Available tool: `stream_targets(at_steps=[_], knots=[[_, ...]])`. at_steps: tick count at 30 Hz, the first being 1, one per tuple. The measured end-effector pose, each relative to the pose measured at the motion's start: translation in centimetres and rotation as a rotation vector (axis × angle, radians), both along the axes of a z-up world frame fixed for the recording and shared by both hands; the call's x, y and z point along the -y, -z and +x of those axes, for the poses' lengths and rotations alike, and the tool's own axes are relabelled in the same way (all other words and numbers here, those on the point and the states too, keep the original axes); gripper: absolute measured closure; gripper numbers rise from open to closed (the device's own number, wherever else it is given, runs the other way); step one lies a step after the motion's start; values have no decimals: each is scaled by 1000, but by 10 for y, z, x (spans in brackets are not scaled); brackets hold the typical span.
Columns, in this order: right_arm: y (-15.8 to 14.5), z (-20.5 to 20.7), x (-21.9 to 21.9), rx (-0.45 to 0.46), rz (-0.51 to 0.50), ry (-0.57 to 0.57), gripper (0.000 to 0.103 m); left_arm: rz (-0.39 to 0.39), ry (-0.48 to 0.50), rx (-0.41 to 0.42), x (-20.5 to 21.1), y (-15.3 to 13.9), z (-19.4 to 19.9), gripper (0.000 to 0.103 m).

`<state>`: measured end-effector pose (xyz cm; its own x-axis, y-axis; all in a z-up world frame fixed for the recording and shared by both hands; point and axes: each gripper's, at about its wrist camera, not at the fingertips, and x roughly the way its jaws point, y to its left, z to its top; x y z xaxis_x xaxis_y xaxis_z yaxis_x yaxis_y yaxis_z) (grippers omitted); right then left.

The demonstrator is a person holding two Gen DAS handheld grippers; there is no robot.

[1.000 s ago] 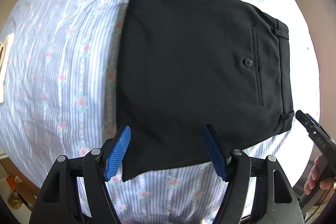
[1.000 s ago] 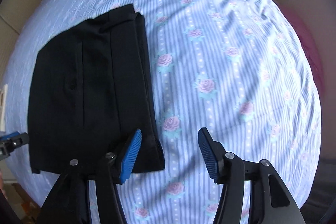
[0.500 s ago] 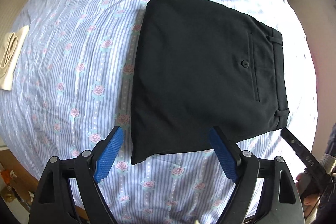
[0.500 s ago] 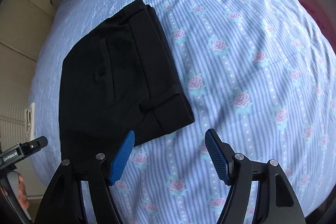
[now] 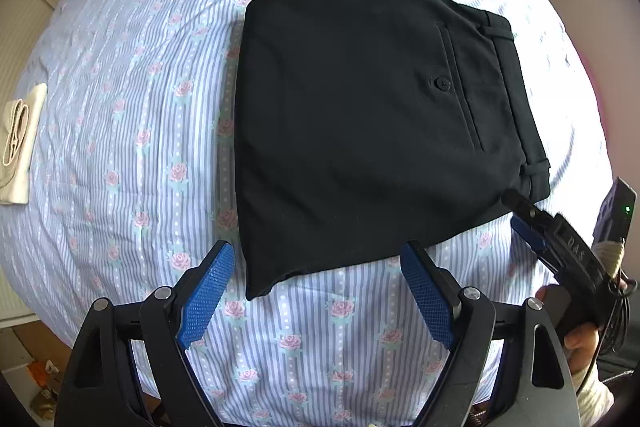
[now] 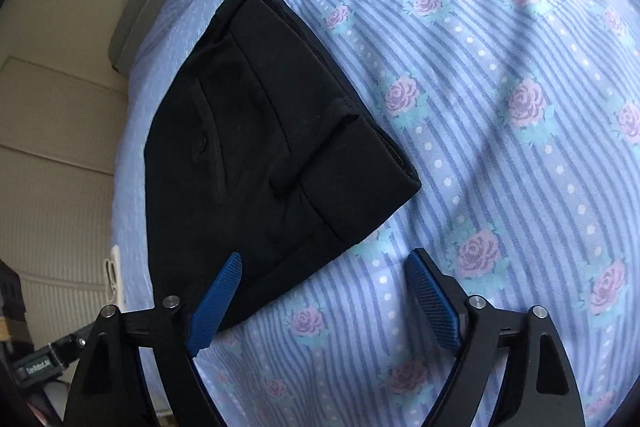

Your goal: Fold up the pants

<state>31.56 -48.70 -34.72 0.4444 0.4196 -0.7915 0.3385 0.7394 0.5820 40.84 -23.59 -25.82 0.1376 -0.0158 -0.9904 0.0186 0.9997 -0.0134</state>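
The black pants (image 5: 372,131) lie folded into a compact rectangle on the bed, back pocket and button up, waistband to the right. They also show in the right wrist view (image 6: 256,147), waistband corner nearest. My left gripper (image 5: 318,291) is open and empty, just off the pants' near edge. My right gripper (image 6: 324,299) is open and empty at the waistband end, its left finger over the pants' near edge; it shows in the left wrist view (image 5: 532,223) beside the waistband corner.
The bed (image 5: 140,107) has a blue striped sheet with pink roses. A folded cream cloth (image 5: 20,143) lies at its far left edge. A cream panelled wall (image 6: 52,147) runs beside the bed.
Both grippers have pulled back and up from the pants and stayed open. The right gripper has then come closer to the waistband corner. The pants lie still.
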Motion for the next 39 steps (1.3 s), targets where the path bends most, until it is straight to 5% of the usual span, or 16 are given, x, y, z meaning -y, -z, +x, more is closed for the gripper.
stream_targets(at_steps=[6,11,15,19,24,27,33,39], knots=[[19,18,13,37,123,88,10,-8,-1,-19,1,9,-1,18],[20,34,10,34,97,96,11,-17,-4,-12,2,13,0,18],[8,52,3,37,16,68,26,-16,-8,-22,-1,17,3,18],[10,60,12,20,58,91,30,-12,-8,-15,-8,16,5,18],[-6,49,16,72,43,58,61,-30,-47,3,-27,16,14,18],[-21,47,16,110,64,64,64,-89,-95,9,-45,20,22,18],[-12,59,12,27,-10,66,65,-233,-221,-4,-89,38,46,18],[-29,69,-18,-27,-256,11,69,-332,-145,38,-111,48,79,18]])
